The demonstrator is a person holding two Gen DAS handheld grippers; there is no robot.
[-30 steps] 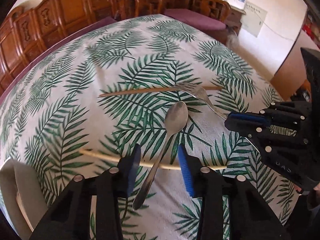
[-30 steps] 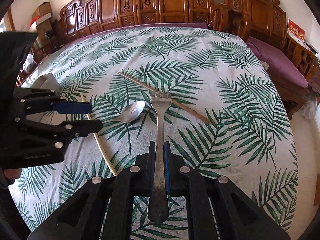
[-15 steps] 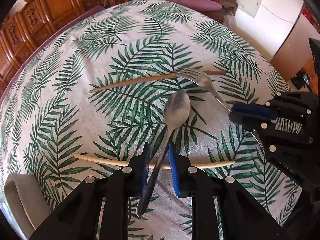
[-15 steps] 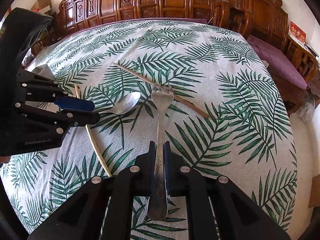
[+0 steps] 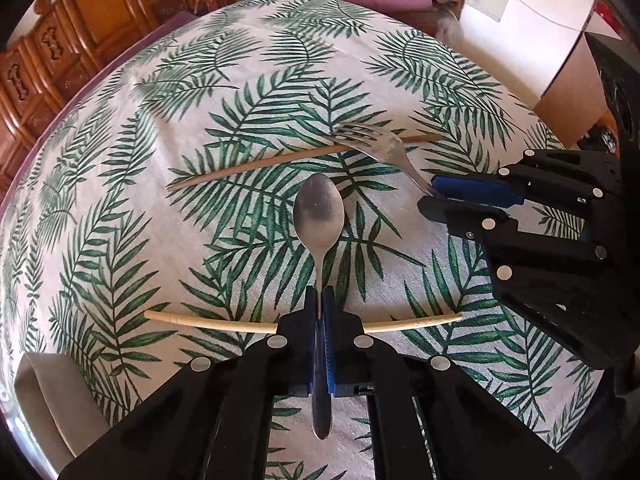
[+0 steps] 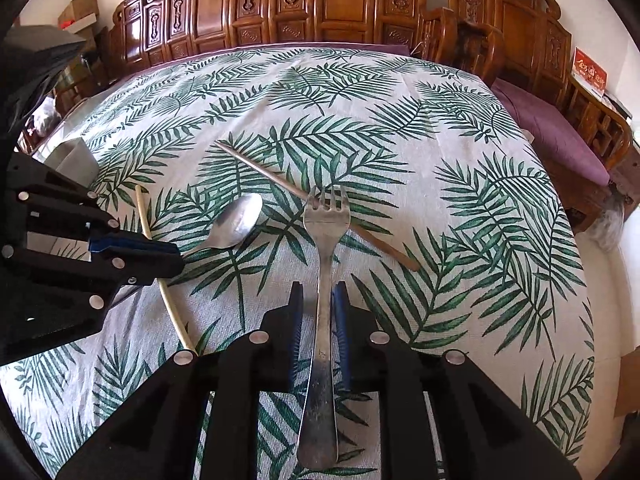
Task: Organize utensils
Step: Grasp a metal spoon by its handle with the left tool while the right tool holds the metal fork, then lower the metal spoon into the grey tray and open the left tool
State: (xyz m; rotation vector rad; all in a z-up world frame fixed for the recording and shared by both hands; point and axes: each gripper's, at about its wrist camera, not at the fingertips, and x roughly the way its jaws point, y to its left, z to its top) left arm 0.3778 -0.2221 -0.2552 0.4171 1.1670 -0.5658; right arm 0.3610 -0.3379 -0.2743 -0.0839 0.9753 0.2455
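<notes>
Cream tablecloth (image 5: 120, 208) printed with green palm fronds. Silver-grey metal spoon (image 5: 319, 216) and fork (image 6: 325, 232). One brown wooden chopstick (image 5: 256, 165), one pale cream chopstick (image 5: 208, 323). Black grippers, blue pads (image 6: 341, 320).

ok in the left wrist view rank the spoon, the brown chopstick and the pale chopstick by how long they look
1. pale chopstick, widest span, though partly hidden behind the left gripper
2. brown chopstick and spoon: similar apparent length; the spoon is nearer the camera, so I won't rank them.

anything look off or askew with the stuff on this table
Yes: the two chopsticks are split up. The brown chopstick lies diagonally under the fork tines, while the pale chopstick sits apart, near the spoon handle, and looks bowed. Nothing appears spilled or broken.
</notes>
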